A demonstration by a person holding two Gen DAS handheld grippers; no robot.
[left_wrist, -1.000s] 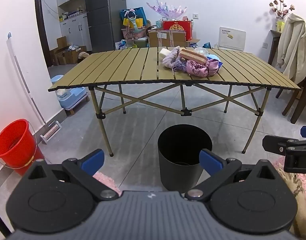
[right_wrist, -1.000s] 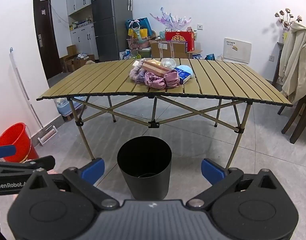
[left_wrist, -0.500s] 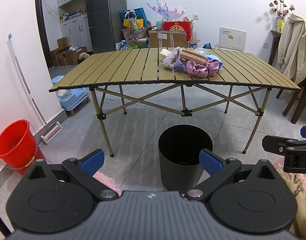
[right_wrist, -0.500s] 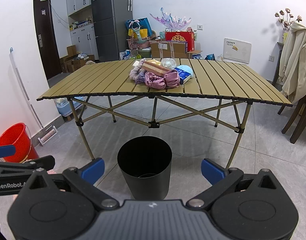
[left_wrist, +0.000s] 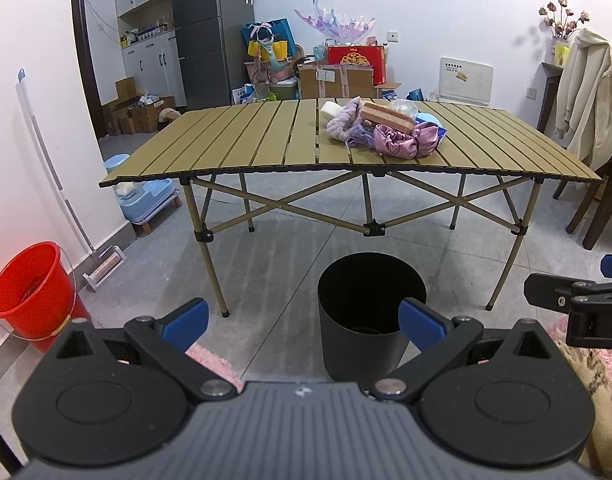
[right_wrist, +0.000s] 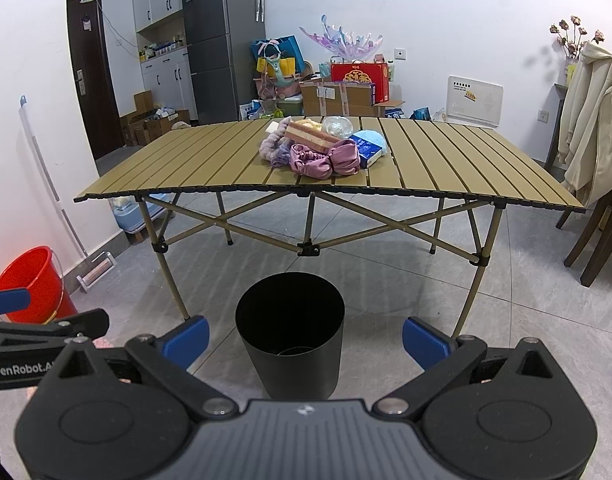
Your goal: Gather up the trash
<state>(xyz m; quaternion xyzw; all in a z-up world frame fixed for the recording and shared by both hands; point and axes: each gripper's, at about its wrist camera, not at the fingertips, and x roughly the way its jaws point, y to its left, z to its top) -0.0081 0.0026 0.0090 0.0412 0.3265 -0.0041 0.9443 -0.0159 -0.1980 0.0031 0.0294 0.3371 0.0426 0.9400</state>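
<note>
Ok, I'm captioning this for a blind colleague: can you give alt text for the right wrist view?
The open right gripper points at a black trash bin on the floor before a slatted folding table holding a pile of cloth and packaging. The left gripper shows at the left edge, near a red bucket.

A: What stands ahead of the left fingers (left_wrist: pixel 185 319)?
B: The black cylindrical bin (left_wrist: pixel 368 312) on the floor, toward the right-hand finger, with the slatted folding desk (left_wrist: pixel 242 148) beyond it.
A: And on the desk?
B: A heap of pink and purple fabric scraps and packets (left_wrist: pixel 382 128), right of its middle.
A: From the right fingers (right_wrist: pixel 424 342)?
B: The bin (right_wrist: pixel 290 332) sits between them; the red plastic bucket (right_wrist: pixel 30 286) is far left by the wall.
</note>
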